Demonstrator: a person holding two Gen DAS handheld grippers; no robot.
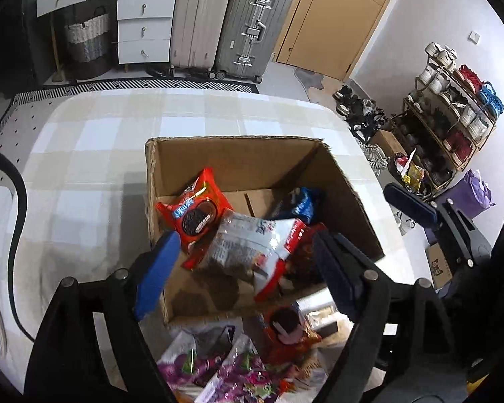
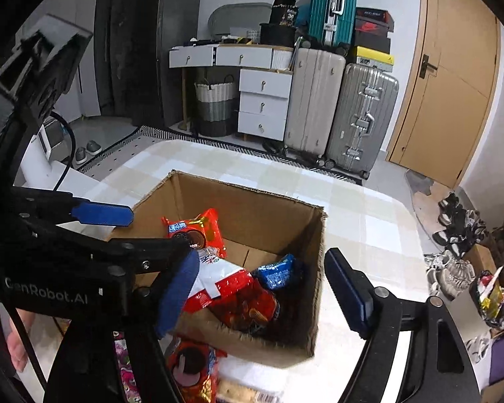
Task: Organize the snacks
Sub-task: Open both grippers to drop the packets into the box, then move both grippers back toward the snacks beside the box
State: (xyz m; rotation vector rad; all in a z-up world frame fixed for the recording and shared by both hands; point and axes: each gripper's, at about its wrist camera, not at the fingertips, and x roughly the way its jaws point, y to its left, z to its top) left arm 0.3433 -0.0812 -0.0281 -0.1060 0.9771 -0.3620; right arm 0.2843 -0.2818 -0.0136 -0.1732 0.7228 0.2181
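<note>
An open cardboard box (image 1: 349,181) stands on the checked table. Inside lie a red cookie pack (image 1: 195,211), a clear and white bag with red ends (image 1: 248,248), a blue pack (image 1: 300,203) and a dark red pack (image 1: 305,255). My left gripper (image 1: 245,238) hangs open over the box's near side, its blue pads clear of the bag below. My right gripper (image 2: 262,253) is also open above the box (image 2: 252,201), holding nothing. In the right wrist view the white and red bag (image 2: 218,278) rests on the other packs.
Outside the box, at its near wall, lie another red cookie pack (image 1: 285,329) and purple candy bags (image 1: 218,369). The checked tablecloth (image 1: 100,154) spreads left and behind. Suitcases (image 1: 252,27), white drawers (image 1: 144,27), a door and a shoe rack (image 1: 453,107) stand beyond. A person's hand (image 2: 16,346) shows low left.
</note>
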